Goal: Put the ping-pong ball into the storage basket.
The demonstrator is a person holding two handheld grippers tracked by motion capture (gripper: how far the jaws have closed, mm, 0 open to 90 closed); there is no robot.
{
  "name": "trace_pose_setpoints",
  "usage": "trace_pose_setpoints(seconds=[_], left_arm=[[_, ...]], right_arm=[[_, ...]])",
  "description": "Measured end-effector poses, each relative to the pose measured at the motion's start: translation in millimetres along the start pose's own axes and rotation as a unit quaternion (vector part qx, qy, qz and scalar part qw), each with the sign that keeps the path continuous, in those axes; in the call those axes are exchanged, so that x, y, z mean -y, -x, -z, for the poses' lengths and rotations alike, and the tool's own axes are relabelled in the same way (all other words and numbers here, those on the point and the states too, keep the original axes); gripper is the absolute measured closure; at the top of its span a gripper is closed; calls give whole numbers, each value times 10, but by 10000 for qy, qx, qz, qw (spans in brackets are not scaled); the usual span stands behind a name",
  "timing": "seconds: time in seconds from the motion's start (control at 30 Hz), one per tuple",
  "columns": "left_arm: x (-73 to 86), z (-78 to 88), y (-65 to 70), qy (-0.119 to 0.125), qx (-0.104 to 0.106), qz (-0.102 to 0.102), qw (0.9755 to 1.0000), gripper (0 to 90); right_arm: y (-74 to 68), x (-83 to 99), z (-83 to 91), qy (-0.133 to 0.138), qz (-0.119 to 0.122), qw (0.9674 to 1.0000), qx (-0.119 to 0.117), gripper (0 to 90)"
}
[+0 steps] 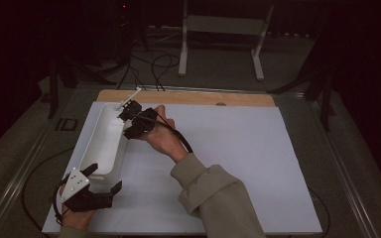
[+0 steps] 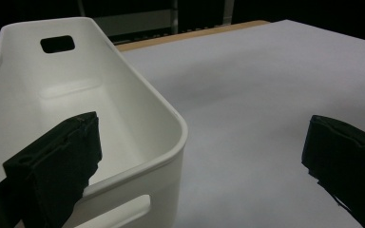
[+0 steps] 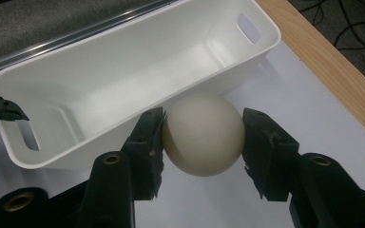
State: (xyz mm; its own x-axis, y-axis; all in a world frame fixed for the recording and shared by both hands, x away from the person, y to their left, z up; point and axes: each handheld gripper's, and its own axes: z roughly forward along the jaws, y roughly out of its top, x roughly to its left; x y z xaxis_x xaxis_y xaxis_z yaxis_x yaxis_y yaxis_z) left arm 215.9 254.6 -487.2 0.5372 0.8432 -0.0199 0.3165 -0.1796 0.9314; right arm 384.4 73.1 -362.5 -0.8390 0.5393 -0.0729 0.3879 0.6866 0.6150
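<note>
Right gripper (image 3: 203, 135) clenched on a cream ball (image 3: 203, 134), held just beside the long wall of the white bin (image 3: 123, 71), above the bench (image 3: 313, 123). In the right gripper view the bin's opening lies up and left of the ball, long axis running lower left to upper right. Likely next move: carry the ball over that rim. Left gripper (image 1: 103, 182) released, at the bin's near end, lower left of the high view.

In the high view the right gripper (image 1: 135, 118) and hand (image 1: 162, 138) hide the ball; the left gripper view's bin (image 2: 138, 123) is cut off at left and bottom edges
</note>
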Motion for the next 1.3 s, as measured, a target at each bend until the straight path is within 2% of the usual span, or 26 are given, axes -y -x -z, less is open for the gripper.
trace_pose_setpoints(seconds=[1.3], left_arm=[[-6, -9, 12, 7, 23, 8, 10000, 1]], right_arm=[[-331, -114, -143, 66, 300, 9992, -237, 502]])
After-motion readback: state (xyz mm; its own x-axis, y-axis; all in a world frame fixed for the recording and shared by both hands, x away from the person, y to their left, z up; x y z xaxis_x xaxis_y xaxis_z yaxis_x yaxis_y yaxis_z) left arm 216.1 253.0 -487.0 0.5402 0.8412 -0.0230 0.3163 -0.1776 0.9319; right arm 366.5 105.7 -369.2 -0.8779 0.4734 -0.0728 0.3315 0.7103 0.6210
